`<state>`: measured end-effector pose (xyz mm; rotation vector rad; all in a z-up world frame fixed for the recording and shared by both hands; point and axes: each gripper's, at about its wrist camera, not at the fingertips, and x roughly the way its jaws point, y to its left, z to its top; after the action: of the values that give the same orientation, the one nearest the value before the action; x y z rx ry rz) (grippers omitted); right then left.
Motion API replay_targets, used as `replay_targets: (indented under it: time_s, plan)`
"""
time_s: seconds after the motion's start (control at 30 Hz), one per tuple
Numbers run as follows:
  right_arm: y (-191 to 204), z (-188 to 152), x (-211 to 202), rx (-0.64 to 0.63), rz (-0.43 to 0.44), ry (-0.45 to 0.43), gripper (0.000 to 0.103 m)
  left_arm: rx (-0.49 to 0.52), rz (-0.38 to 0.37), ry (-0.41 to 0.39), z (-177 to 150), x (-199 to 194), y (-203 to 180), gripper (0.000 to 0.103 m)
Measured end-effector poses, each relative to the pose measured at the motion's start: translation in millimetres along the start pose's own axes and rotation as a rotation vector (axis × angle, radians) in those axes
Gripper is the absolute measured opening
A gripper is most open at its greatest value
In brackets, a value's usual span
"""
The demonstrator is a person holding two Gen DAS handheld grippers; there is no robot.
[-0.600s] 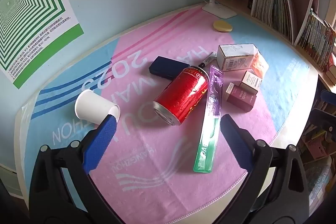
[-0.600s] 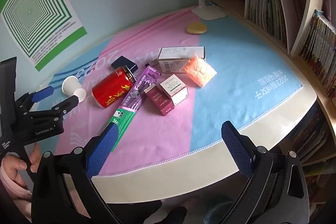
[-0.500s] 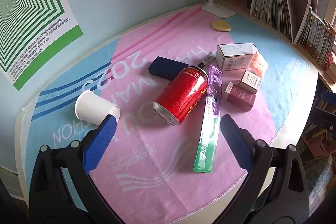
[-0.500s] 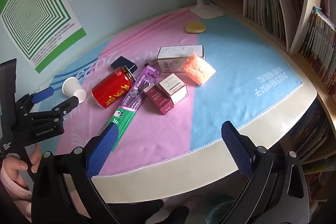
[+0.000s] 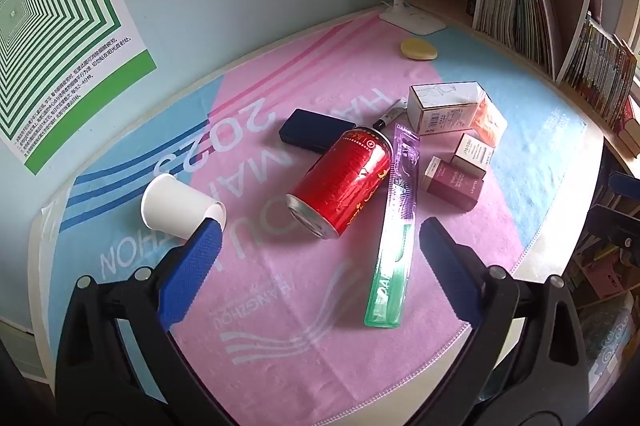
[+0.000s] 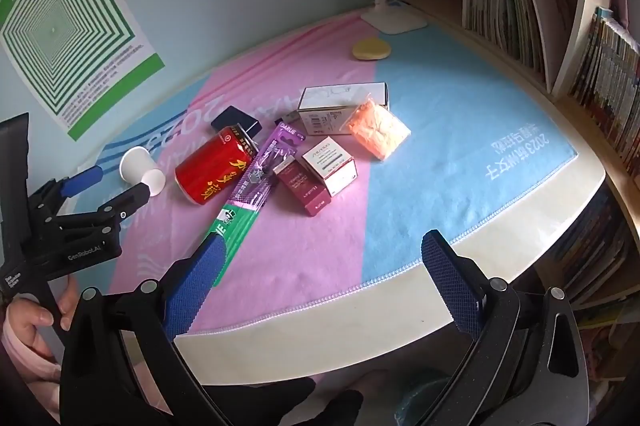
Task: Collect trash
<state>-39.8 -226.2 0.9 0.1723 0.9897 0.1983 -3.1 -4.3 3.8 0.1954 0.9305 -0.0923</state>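
Observation:
A red can lies on its side on the pink and blue mat, with a white paper cup tipped over to its left. A purple-green toothbrush pack lies right of the can. Small boxes lie beyond: a dark red box, a small white box, a larger white box and an orange packet. My left gripper is open and empty, just short of the can. My right gripper is open and empty over the table's front edge.
A dark blue case and a black marker lie behind the can. A yellow sponge and a white lamp base stand at the back. Bookshelves line the right side. The left gripper also shows in the right wrist view.
Both views have shifted only slightly; the right gripper has edged a little toward the table. Nothing on the mat has moved.

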Motion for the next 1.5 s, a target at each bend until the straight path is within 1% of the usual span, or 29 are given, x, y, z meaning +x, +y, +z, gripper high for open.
replay_targets:
  time_s: [1.0, 1.5]
  plan:
    - [0.6, 3.1, 10.6, 0.005, 0.025, 0.025, 0.097, -0.005, 0.01, 0.01, 0.0, 7.4, 1.5, 0.097]
    - [3.9, 7.1, 11.2, -0.003, 0.029, 0.022, 0.097, -0.015, 0.014, 0.015, 1.6, 7.2, 3.1, 0.097]
